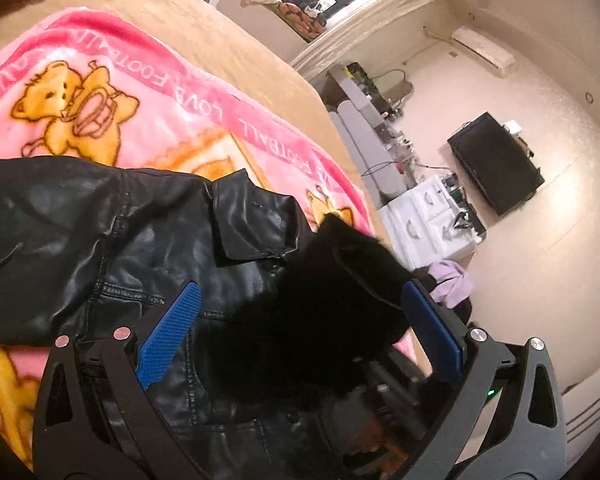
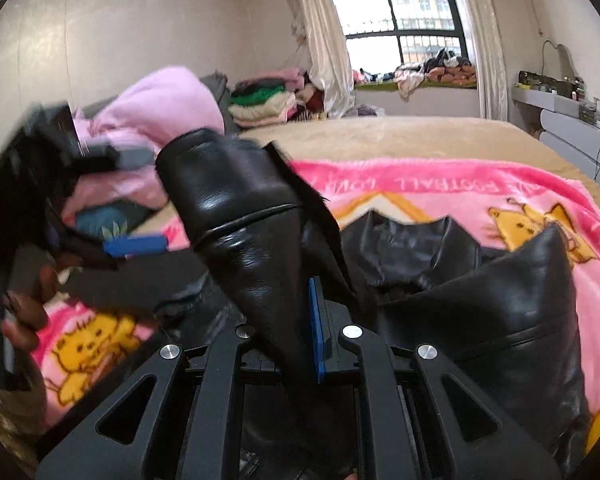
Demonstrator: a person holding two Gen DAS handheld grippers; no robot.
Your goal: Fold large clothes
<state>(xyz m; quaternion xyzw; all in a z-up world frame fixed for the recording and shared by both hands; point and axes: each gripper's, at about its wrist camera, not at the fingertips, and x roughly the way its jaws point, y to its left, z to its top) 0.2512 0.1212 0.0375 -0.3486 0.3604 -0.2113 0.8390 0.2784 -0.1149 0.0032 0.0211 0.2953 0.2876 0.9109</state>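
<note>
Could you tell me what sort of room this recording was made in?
Most likely a bedroom at home: a bed under a pink bear blanket, folded clothes stacked by the curtained window, and a wall television.

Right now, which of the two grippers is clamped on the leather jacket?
The right gripper, shut on the black leather jacket; the left gripper is open.

One black leather jacket (image 1: 120, 240), one pink blanket (image 1: 160, 120), perhaps three printed bears (image 1: 72, 108).
</note>
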